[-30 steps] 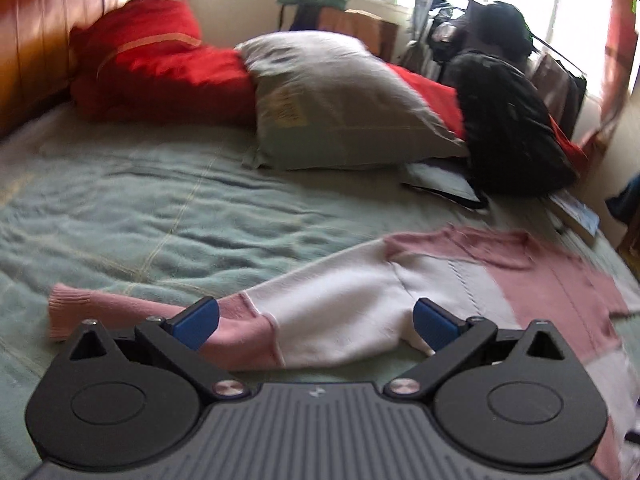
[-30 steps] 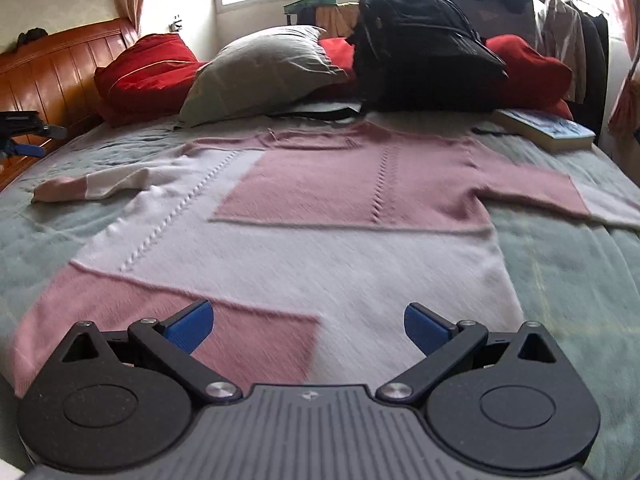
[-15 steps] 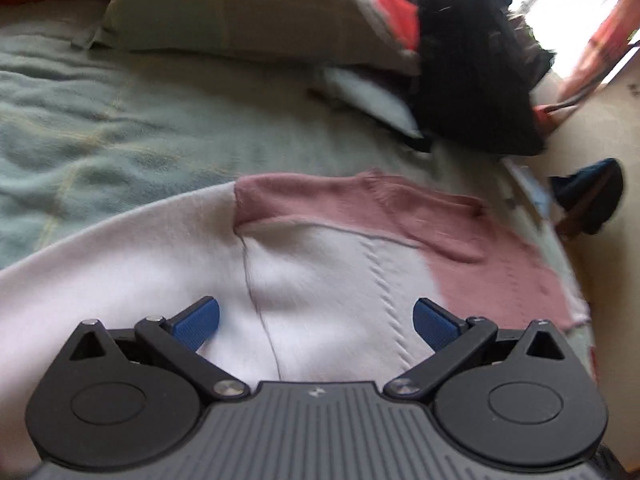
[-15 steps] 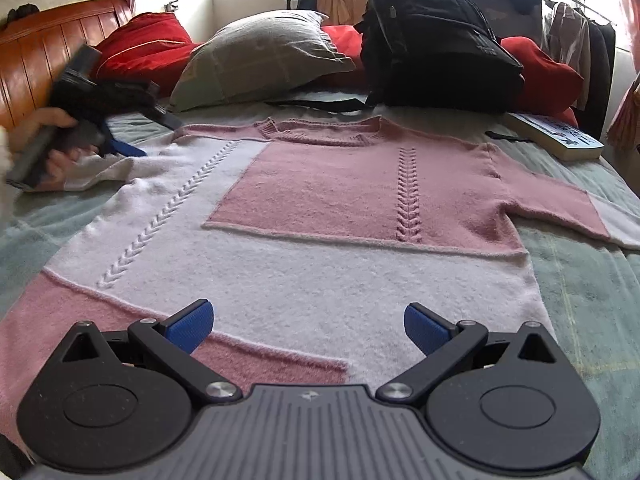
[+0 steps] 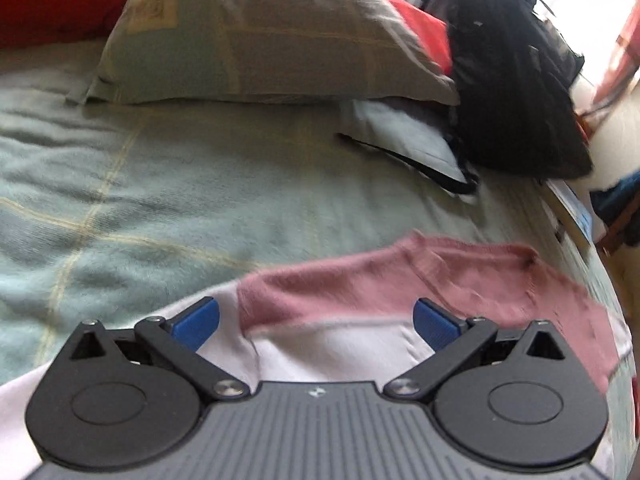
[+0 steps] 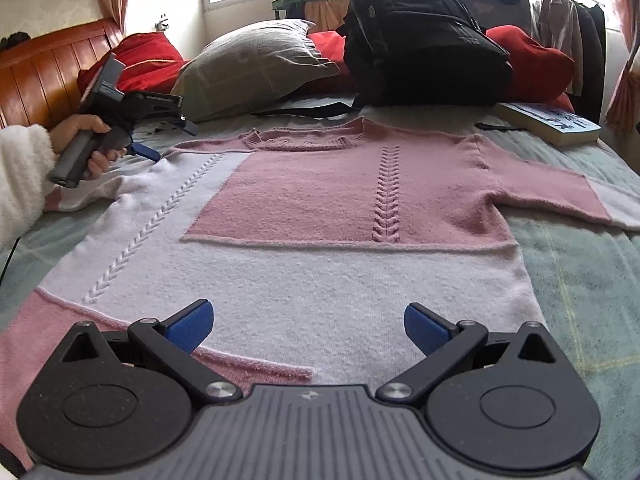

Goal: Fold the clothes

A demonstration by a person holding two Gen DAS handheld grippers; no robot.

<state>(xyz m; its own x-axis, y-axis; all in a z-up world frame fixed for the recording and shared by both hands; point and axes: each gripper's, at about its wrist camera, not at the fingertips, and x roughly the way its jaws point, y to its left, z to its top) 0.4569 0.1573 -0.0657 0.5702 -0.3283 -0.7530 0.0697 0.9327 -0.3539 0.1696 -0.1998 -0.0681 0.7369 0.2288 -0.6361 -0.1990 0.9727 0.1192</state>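
- While the pink-and-white sweater [image 6: 320, 216] lies spread flat, front up, on the green blanket [image 6: 580, 280] of the bed, both claws stand wide apart with nothing between their blue pads.
- Right claw [image 6: 306, 326] hovers low over the sweater's hem, above white knit and a pink corner block.
- Left claw [image 5: 316, 322] points over the sweater's shoulder, where the pink band meets the white sleeve; whether its pads touch the knit cannot be told.
- From the right wrist view, a hand [image 6: 86, 142] in a fluffy white sleeve [image 6: 20, 184] grips the left tool's handle at the far left edge of the garment.
- Both sleeves of the sweater stretch outward to the sides.
- Behind the collar sit a grey pillow [image 6: 248, 64], a black backpack [image 6: 420, 36] and red cushions [image 6: 532, 56].
- A book [image 6: 548, 122] lies near the right sleeve, apart from it.
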